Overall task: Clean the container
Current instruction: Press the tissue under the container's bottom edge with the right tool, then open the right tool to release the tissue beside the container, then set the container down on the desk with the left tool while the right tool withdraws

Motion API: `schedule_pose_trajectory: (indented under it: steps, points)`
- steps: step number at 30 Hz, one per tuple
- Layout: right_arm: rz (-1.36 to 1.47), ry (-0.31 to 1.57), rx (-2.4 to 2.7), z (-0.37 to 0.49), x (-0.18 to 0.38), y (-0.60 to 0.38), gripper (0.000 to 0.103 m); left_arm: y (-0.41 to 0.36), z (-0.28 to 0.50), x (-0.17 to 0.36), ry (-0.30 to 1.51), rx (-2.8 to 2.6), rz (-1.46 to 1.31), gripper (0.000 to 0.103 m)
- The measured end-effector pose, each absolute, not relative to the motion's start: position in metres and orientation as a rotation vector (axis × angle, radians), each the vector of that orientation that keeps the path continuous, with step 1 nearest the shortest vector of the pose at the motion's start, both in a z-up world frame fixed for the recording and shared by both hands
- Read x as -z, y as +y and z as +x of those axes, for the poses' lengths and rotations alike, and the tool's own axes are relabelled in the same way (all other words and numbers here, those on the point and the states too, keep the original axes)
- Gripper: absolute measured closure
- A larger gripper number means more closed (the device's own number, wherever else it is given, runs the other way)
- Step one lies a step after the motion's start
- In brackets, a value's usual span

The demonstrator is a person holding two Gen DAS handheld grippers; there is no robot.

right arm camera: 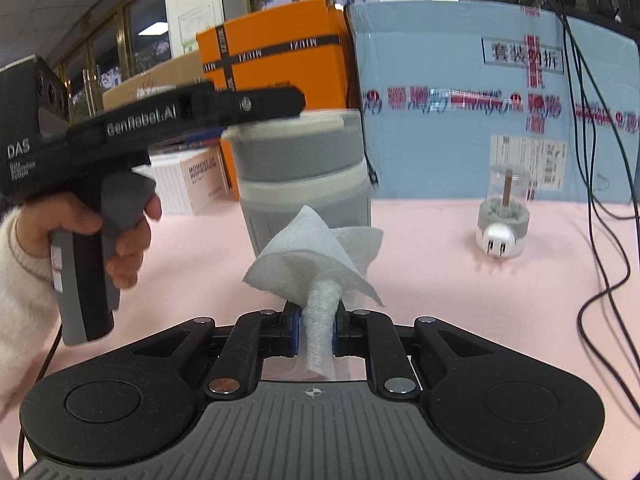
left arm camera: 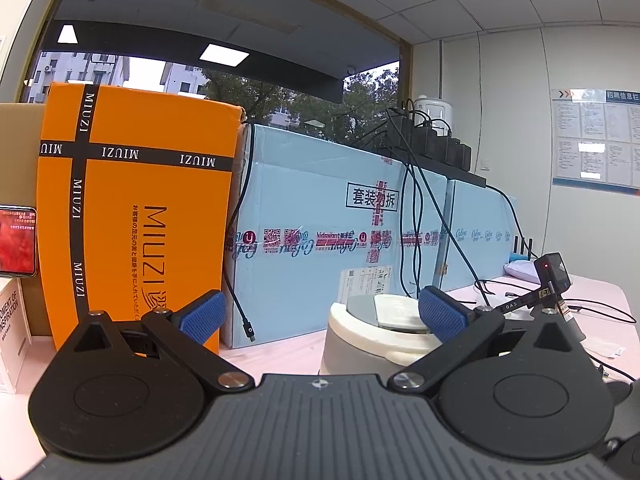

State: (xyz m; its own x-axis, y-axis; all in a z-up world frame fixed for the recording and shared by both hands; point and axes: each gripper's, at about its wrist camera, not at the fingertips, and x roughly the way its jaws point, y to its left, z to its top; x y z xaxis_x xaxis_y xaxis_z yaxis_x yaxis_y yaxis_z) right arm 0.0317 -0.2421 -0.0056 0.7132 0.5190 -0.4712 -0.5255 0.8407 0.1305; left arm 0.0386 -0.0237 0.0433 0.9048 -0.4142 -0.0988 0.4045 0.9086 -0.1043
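A grey and white lidded container [right arm camera: 304, 176] stands upright on the pink table [right arm camera: 440, 300]. In the left wrist view the container [left arm camera: 360, 340] sits just ahead, nearer the right finger. My left gripper [left arm camera: 320, 316] is open and empty, level with the container's lid; it shows in the right wrist view [right arm camera: 280, 104] reaching over the lid. My right gripper [right arm camera: 316, 320] is shut on a white paper towel [right arm camera: 316, 264], held a short way in front of the container's lower side, apart from it.
An orange MIUZI box [left arm camera: 136, 208] and a light blue carton [left arm camera: 340, 220] stand behind the container. Black cables [right arm camera: 600, 200] hang and trail on the right. A small clear-domed device with a plug [right arm camera: 502, 216] sits at right. A white box [right arm camera: 188, 184] stands left.
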Motion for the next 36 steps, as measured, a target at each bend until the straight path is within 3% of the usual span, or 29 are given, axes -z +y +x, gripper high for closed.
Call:
schedule_pose_trajectory:
  steps: [7,9,14,16,18,20,31,36]
  points:
    - [-0.073,0.608,-0.591,0.029,0.023,-0.239,0.09,-0.025,0.037,-0.043,0.107,0.417,-0.078,0.0]
    - [-0.103,0.599,-0.571,0.028,0.024,-0.238,0.082,-0.025,0.037,-0.043,0.104,0.417,-0.077,0.0]
    - [-0.141,0.517,-0.51,0.021,0.013,-0.24,0.03,-0.024,0.036,-0.041,0.094,0.425,-0.083,0.0]
    - [-0.142,0.475,-0.504,0.018,0.006,-0.243,0.016,-0.023,0.037,-0.041,0.097,0.427,-0.091,0.0]
    - [-0.141,0.426,-0.509,0.013,-0.003,-0.248,0.013,-0.022,0.037,-0.041,0.095,0.424,-0.096,0.0]
    - [-0.128,0.372,-0.516,0.009,-0.013,-0.253,0.001,-0.023,0.036,-0.04,0.085,0.405,-0.092,0.0]
    - [-0.021,-0.008,-0.493,0.016,-0.042,-0.284,0.0,-0.013,0.024,-0.041,-0.008,0.213,-0.134,0.0]
    - [-0.016,-0.087,-0.401,0.047,-0.035,-0.294,0.0,0.0,0.02,-0.038,-0.039,0.065,-0.118,0.0]
